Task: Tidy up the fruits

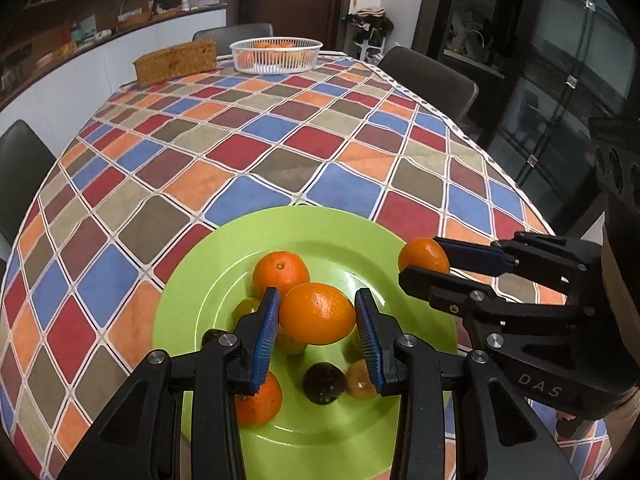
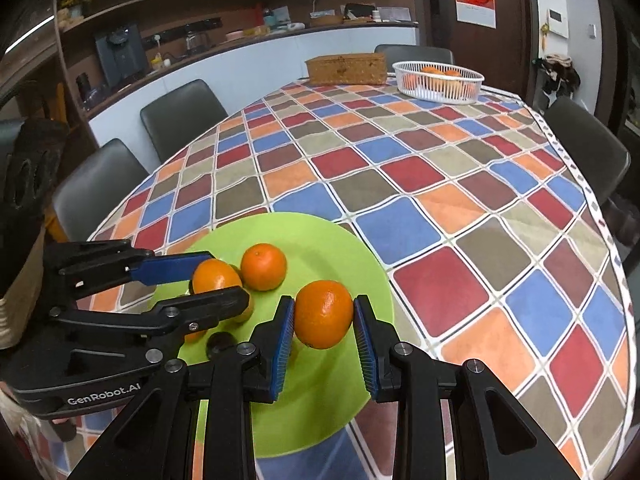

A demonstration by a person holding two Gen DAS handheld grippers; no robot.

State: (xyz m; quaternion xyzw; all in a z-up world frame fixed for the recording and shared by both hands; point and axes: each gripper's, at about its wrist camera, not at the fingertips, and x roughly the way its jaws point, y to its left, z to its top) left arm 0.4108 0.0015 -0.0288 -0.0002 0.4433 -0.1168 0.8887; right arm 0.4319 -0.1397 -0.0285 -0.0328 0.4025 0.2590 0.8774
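Two grippers (image 1: 316,320) (image 2: 323,314) – one green plate (image 1: 320,232), one white basket (image 1: 276,56), one wicker box (image 1: 176,62).

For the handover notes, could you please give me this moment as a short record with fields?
surface: table with checked cloth
near item: green plate with loose oranges and a dark round fruit
left gripper: shut on an orange, above the plate
right gripper: shut on another orange, over the plate's right side
far end: white basket holding oranges, beside a wicker box
seating: dark chairs around the table
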